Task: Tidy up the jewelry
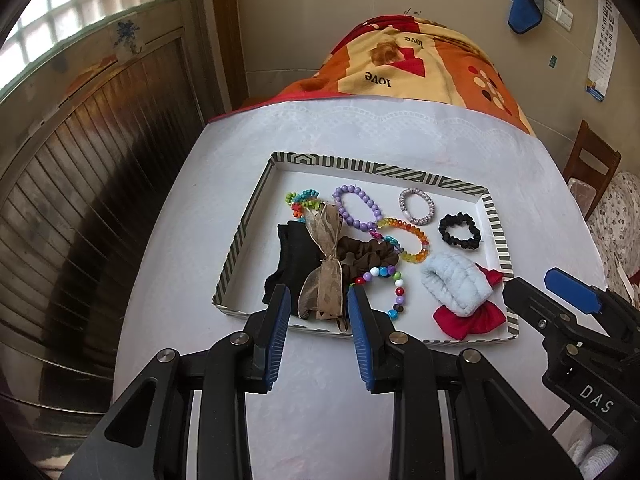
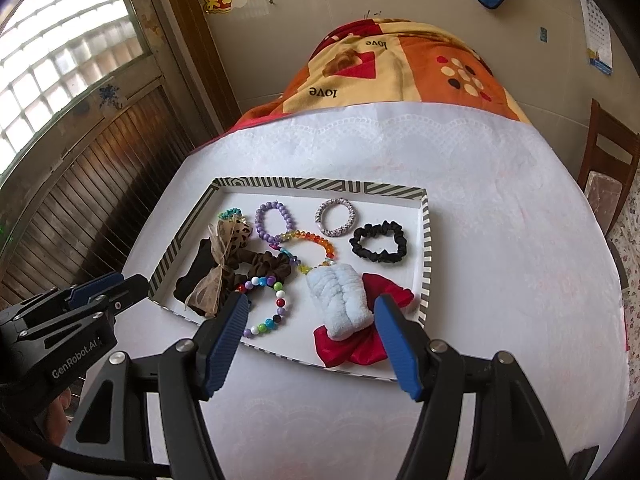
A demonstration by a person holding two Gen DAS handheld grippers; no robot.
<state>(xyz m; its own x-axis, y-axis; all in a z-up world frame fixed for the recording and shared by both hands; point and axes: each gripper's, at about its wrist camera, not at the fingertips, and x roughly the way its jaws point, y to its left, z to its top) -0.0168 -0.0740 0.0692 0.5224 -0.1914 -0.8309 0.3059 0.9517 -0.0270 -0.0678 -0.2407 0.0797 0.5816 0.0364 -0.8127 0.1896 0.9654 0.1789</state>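
Observation:
A striped-rim white tray (image 1: 236, 236) (image 2: 180, 232) on the table holds bracelets and hair ties: a purple bead bracelet (image 1: 357, 208) (image 2: 273, 221), a silver bracelet (image 1: 418, 206) (image 2: 336, 217), a black scrunchie (image 1: 459, 231) (image 2: 379, 245), a rainbow bead bracelet (image 1: 404, 241), a brown scrunchie (image 1: 366, 256), a gauze bow (image 1: 326, 268) (image 2: 218, 276), a pale blue fluffy band (image 1: 456, 286) (image 2: 344, 300) on a red scrunchie (image 1: 468, 320) (image 2: 352, 348). My left gripper (image 1: 319, 294) is open above the bow. My right gripper (image 2: 310, 302) is open near the blue band.
A white lace cloth (image 1: 360, 128) covers the table, with an orange patterned blanket (image 1: 408, 64) beyond it. A wooden panelled door (image 1: 80, 184) is at the left and a wooden chair (image 1: 592, 168) at the right. The right gripper's body (image 1: 572, 320) shows at the tray's right corner.

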